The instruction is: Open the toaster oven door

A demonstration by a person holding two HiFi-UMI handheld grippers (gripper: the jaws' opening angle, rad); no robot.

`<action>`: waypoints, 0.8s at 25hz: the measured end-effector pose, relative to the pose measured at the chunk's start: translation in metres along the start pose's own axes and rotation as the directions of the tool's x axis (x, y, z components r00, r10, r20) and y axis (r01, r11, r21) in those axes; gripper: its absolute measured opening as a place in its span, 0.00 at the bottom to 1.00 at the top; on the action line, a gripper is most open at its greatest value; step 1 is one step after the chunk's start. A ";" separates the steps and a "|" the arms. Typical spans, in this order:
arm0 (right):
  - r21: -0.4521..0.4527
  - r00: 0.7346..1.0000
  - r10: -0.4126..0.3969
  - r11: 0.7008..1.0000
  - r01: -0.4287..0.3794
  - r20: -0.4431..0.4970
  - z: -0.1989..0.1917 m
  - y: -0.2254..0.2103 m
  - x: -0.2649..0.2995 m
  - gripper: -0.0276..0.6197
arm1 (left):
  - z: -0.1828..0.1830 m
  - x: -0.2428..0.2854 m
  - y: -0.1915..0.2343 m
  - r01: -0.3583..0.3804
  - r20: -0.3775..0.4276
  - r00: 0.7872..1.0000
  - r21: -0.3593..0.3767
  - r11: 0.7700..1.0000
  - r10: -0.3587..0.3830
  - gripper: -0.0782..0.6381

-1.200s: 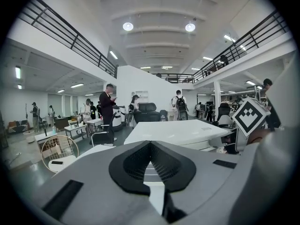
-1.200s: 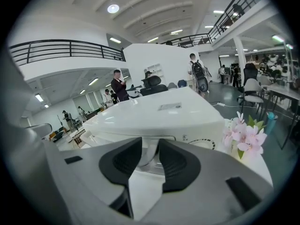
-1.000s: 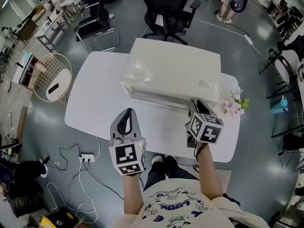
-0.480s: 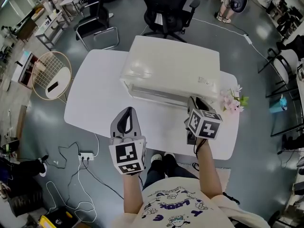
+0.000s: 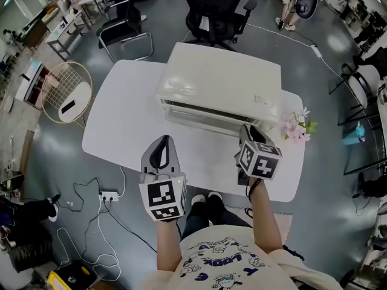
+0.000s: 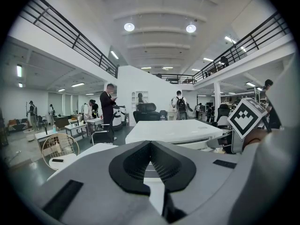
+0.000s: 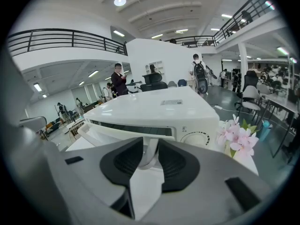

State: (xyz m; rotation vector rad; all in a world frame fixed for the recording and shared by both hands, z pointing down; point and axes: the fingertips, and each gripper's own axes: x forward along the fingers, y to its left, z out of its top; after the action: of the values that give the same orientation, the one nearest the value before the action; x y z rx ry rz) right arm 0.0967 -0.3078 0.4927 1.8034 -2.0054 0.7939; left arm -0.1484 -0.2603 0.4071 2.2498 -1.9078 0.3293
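A white toaster oven point(image 5: 224, 83) stands on the white table point(image 5: 121, 125). Its door point(image 5: 202, 121) leans out a little at the top, with a dark slit above it. My right gripper point(image 5: 247, 136) is at the door's right end, shut on the door handle point(image 7: 149, 154), which runs between the black pads in the right gripper view. The ajar door point(image 7: 117, 135) and the control dial point(image 7: 196, 138) show behind the pads. My left gripper point(image 5: 161, 145) hovers over the table's front left, apart from the oven point(image 6: 173, 131), its jaws shut on nothing point(image 6: 150, 146).
Pink flowers point(image 5: 296, 130) stand just right of the oven, close to my right gripper. Office chairs point(image 5: 214, 11) stand behind the table, and a round wire side table point(image 5: 65, 95) to its left. A power strip with cables point(image 5: 109, 196) lies on the floor.
The door's top edge has come slightly away from the oven, and a dark slit now shows above it. Both grippers have stayed almost in place.
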 end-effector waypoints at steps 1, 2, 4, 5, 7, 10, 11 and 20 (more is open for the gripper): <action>-0.002 1.000 -0.002 1.000 0.002 0.000 -0.002 0.000 -0.001 0.20 | -0.001 -0.001 -0.001 0.002 0.000 1.000 0.000 1.000 -0.002 0.12; -0.004 1.000 -0.003 1.000 0.003 0.000 -0.003 0.000 -0.002 0.20 | -0.001 -0.001 -0.002 0.004 0.000 1.000 0.000 1.000 -0.004 0.12; -0.006 1.000 -0.004 1.000 0.004 -0.001 -0.007 0.000 -0.005 0.19 | -0.003 -0.003 -0.003 0.009 0.000 1.000 0.000 1.000 -0.009 0.12; -0.007 1.000 -0.004 1.000 0.004 -0.002 -0.009 0.001 -0.006 0.19 | -0.004 -0.004 -0.003 0.011 0.000 1.000 0.001 1.000 -0.011 0.12; -0.008 1.000 -0.002 1.000 0.002 -0.007 -0.013 0.003 -0.008 0.19 | -0.005 -0.006 -0.003 0.014 -0.001 1.000 0.001 1.000 -0.014 0.12; 0.005 1.000 0.011 1.000 -0.011 -0.024 -0.021 0.006 -0.015 0.18 | -0.006 -0.012 -0.001 0.019 -0.001 1.000 0.003 1.000 -0.019 0.12; 0.011 0.999 0.016 1.000 -0.016 -0.030 -0.024 0.007 -0.017 0.18 | -0.006 -0.014 -0.001 0.020 -0.001 1.000 0.004 1.000 -0.020 0.12; 0.030 0.997 0.030 0.999 -0.028 -0.074 -0.057 0.013 -0.031 0.18 | -0.011 -0.027 -0.004 0.031 -0.001 1.000 0.004 1.000 -0.031 0.12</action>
State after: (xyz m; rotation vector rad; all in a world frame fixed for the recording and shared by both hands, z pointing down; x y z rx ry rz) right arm 0.0817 -0.2481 0.5168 1.7377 -1.9868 0.8896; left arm -0.1497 -0.2307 0.4102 2.2788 -1.8714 0.3304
